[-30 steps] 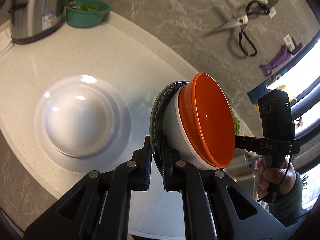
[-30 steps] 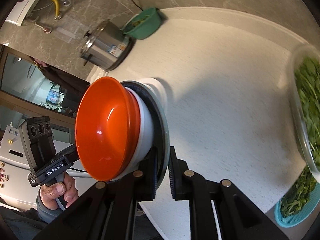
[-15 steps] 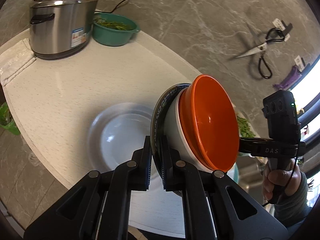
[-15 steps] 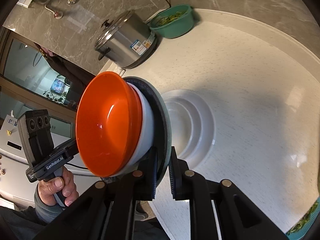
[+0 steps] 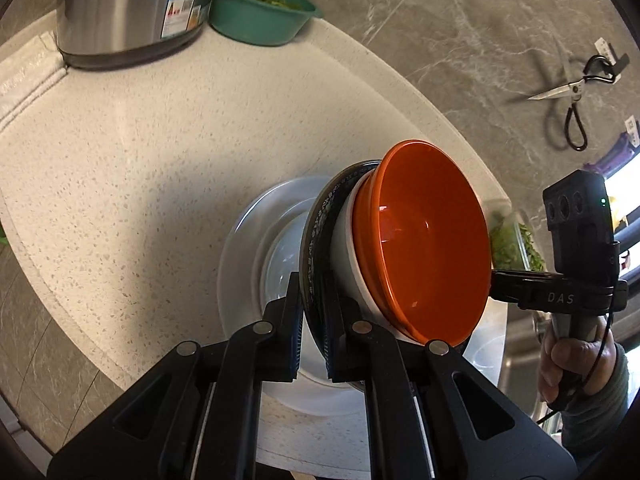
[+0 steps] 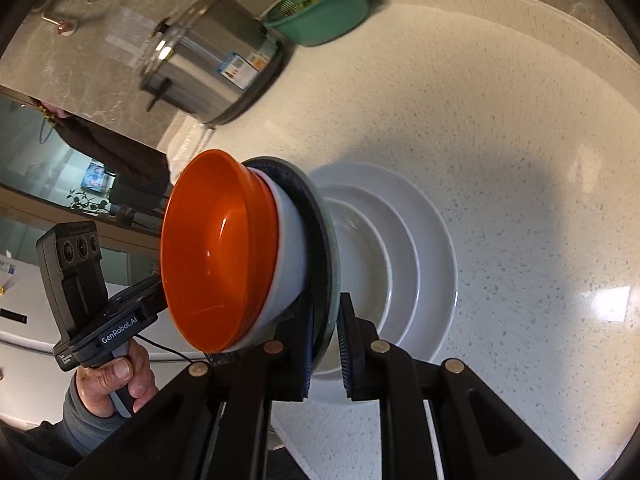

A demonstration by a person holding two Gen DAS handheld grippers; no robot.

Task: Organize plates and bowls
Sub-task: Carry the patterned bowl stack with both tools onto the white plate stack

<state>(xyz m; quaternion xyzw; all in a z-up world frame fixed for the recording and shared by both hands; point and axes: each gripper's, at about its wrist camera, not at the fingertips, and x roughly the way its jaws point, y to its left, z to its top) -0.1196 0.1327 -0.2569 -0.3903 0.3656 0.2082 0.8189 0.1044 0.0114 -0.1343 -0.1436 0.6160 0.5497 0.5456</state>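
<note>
Both grippers hold one stack from opposite sides: a dark patterned plate carrying a white bowl with an orange bowl nested in it. My left gripper is shut on the plate's rim. My right gripper is shut on the rim of the same plate, with the orange bowl to its left. The stack hangs just above a white plate stack on the counter, which also shows in the left wrist view.
A steel rice cooker and a green basin of greens stand at the counter's back. Scissors hang on the marble wall. A container of greens sits to the right. The counter edge curves near.
Both grippers have carried the held stack closer to the white plates on the counter and lower over them. The white plates now sit right behind the held plate.
</note>
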